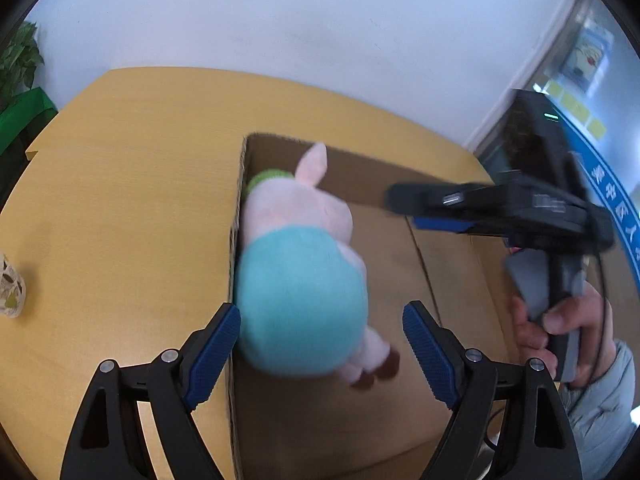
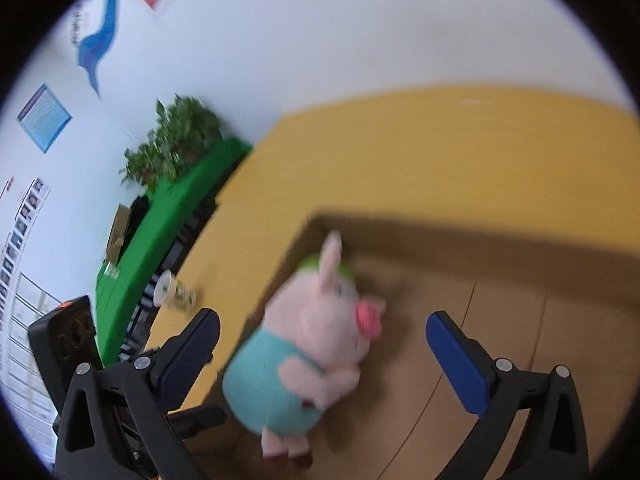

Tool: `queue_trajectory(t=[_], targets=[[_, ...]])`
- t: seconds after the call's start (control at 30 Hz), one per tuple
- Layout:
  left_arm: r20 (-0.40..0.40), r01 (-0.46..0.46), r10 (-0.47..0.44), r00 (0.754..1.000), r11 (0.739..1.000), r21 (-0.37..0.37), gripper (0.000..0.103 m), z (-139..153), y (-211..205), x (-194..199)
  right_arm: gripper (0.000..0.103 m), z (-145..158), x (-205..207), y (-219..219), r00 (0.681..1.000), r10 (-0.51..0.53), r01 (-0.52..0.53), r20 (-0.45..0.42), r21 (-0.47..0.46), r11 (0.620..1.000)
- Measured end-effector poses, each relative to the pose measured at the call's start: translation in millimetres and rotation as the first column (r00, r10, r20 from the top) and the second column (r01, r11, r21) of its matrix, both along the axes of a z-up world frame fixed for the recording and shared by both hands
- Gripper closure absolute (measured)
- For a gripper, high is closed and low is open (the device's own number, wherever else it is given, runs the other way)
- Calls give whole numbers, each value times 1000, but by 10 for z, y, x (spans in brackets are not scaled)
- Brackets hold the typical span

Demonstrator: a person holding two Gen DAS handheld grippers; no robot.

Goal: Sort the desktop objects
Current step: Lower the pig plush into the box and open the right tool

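A pink plush pig (image 1: 300, 272) in a teal outfit with a green cap is inside an open cardboard box (image 1: 360, 176), against its left wall; it looks blurred. My left gripper (image 1: 320, 344) is open, its fingers either side of the pig's lower body without holding it. My right gripper (image 2: 324, 356) is open too, above the box with the pig (image 2: 304, 352) between its fingers, not gripped. The right gripper's body also shows in the left wrist view (image 1: 500, 208), over the box's right side.
The box (image 2: 480, 240) sits on a yellow wooden table (image 1: 120, 208). A patterned cup (image 1: 10, 292) stands at the table's left edge; it also shows in the right wrist view (image 2: 176, 290). A green-covered table (image 2: 180, 208) with a potted plant (image 2: 172, 148) stands beyond.
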State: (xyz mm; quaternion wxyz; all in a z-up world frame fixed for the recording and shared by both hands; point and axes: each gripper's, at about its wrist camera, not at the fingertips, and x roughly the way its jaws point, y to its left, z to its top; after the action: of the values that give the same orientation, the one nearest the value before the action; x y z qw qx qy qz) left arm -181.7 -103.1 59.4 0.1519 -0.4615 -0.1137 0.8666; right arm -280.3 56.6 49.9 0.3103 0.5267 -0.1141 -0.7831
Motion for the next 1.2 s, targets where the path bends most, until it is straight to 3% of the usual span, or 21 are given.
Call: queue_trajectory(t=[0.1, 0.2, 0.3, 0.4, 0.6, 0.73, 0.9, 0.97, 1.13, 1.2], targets=[[-32, 39, -40, 999, 999, -16, 20, -83, 17, 354, 0, -422, 108, -220, 994, 41, -49, 101, 71, 996], [-26, 90, -90, 996, 996, 6, 20, -107, -53, 563, 1, -638, 148, -340, 985, 57, -55, 162, -13, 998], [34, 144, -144, 989, 990, 1, 20, -314, 54, 565, 8, -626, 151, -421, 989, 74, -69, 126, -46, 997], [11, 172, -172, 985, 982, -78, 19, -264, 144, 773, 12, -606, 122, -430, 994, 40, -35, 102, -49, 998], [0, 185, -185, 983, 978, -99, 19, -261, 207, 844, 17, -526, -66, -345, 998, -41, 44, 54, -60, 997], [0, 193, -195, 981, 972, -132, 19, -342, 294, 823, 35, -474, -225, -241, 993, -111, 114, 33, -117, 987], [4, 184, -185, 983, 974, -131, 18, -360, 340, 840, 32, -531, -200, -215, 989, -104, 118, 103, -134, 984], [3, 180, -181, 984, 977, -111, 18, -385, 335, 830, 18, -536, -130, -129, 982, -78, 108, 174, -169, 980], [-7, 174, -176, 984, 978, -111, 17, -389, 364, 856, 17, -616, 63, -250, 968, 17, 5, 250, -88, 996], [-11, 179, -182, 983, 975, -130, 17, -391, 401, 871, 17, -683, 71, -312, 970, 23, 2, 241, -103, 995]])
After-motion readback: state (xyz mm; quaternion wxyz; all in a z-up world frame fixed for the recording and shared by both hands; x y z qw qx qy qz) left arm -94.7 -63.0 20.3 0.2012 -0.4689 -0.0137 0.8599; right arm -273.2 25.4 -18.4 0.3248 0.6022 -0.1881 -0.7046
